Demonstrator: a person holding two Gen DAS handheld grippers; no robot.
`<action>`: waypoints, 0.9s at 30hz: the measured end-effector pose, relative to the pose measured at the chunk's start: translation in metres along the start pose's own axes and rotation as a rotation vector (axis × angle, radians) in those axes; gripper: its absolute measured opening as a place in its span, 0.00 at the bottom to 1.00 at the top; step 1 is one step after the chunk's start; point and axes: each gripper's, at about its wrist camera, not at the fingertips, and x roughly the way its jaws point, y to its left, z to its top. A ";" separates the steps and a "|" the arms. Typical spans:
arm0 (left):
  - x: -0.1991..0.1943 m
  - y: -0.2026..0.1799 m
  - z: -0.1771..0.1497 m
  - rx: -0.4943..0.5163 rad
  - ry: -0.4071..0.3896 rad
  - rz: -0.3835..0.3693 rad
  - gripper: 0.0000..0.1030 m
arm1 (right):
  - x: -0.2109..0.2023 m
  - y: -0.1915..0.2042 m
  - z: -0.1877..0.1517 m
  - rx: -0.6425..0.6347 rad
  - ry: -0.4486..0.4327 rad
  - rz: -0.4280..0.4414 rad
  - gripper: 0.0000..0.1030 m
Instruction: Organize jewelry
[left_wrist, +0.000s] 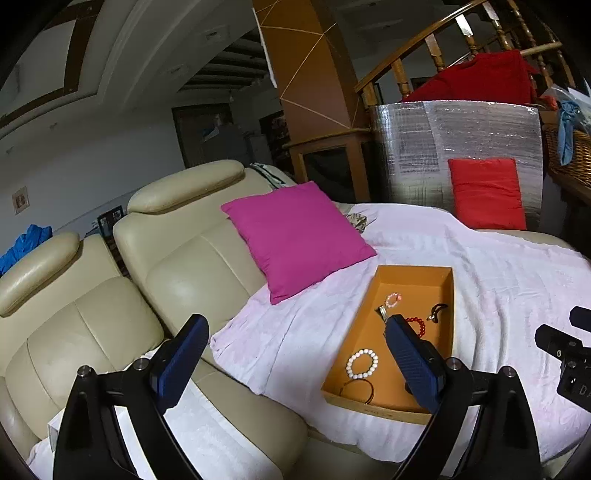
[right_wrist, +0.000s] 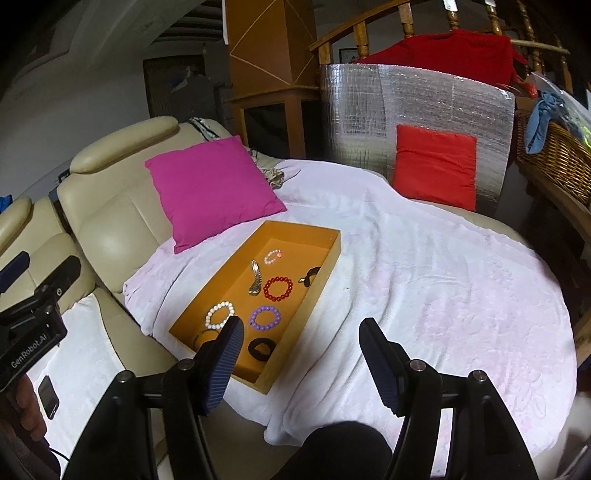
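Observation:
An orange tray lies on the white blanket. Inside it are a white bead bracelet, a purple one, a red one, a small pink one, a metal watch, a black band and a small black piece. My right gripper hovers open and empty over the tray's near right edge. My left gripper stands wide open and empty, above the blanket left of the tray; its right finger hides part of the red bracelet.
A magenta cushion leans on the cream leather sofa behind the tray. A red cushion rests against a silver foil panel. A wicker basket stands at the right. A phone lies at the lower left.

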 end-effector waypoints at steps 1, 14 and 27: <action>0.001 0.001 0.000 -0.003 0.006 -0.005 0.94 | 0.001 0.001 -0.001 0.000 0.002 0.001 0.67; -0.001 0.003 -0.006 -0.018 0.013 0.007 0.94 | 0.004 0.009 -0.005 -0.010 0.001 -0.007 0.67; -0.003 0.002 -0.008 -0.015 0.020 0.002 0.94 | 0.006 0.010 -0.005 -0.009 0.002 -0.004 0.67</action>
